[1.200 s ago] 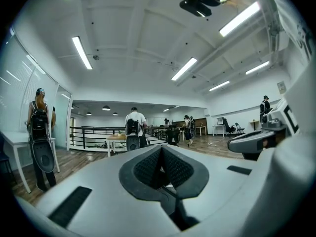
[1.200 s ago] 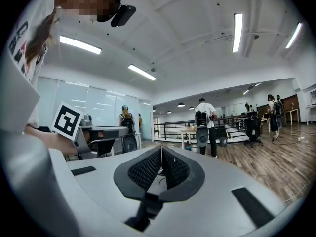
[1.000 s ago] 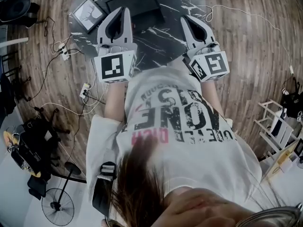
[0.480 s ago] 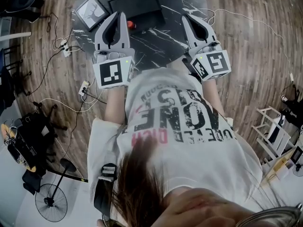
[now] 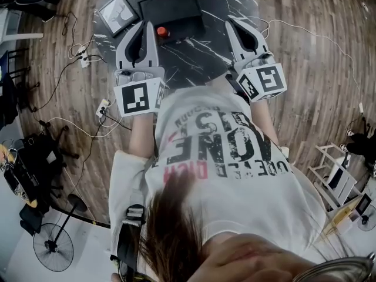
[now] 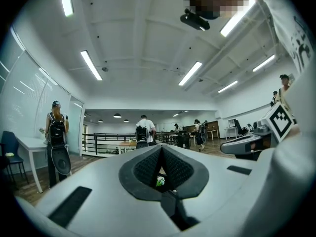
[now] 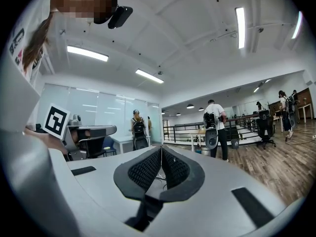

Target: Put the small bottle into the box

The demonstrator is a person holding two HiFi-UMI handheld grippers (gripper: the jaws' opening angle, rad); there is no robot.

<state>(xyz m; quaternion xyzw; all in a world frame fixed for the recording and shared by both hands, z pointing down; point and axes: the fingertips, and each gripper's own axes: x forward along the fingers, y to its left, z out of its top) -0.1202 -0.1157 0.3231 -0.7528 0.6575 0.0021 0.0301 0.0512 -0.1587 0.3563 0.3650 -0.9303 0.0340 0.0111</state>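
In the head view a small bottle with an orange-red cap [image 5: 163, 32] stands on the black marble table [image 5: 194, 51], just in front of a flat black box [image 5: 171, 9]. My left gripper [image 5: 149, 24] is held level, its tip just left of the bottle, jaws shut on nothing. My right gripper [image 5: 233, 21] hovers over the table's right part, also shut and empty. In the left gripper view the left gripper [image 6: 161, 150] has its pads together, and in the right gripper view the right gripper [image 7: 161, 150] does too. Both of these views look out across the room, not at the table.
A square framed picture [image 5: 116, 14] lies on the table left of the box. Cables and a power strip [image 5: 82, 56] trail over the wooden floor at the left. A fan [image 5: 54, 247] and a white rack [image 5: 335, 175] stand nearby. People stand in the room beyond.
The table has slid further into the head view, so the box and the bottle now show fully. My left gripper has crept forward beside the bottle. The right one has barely moved.
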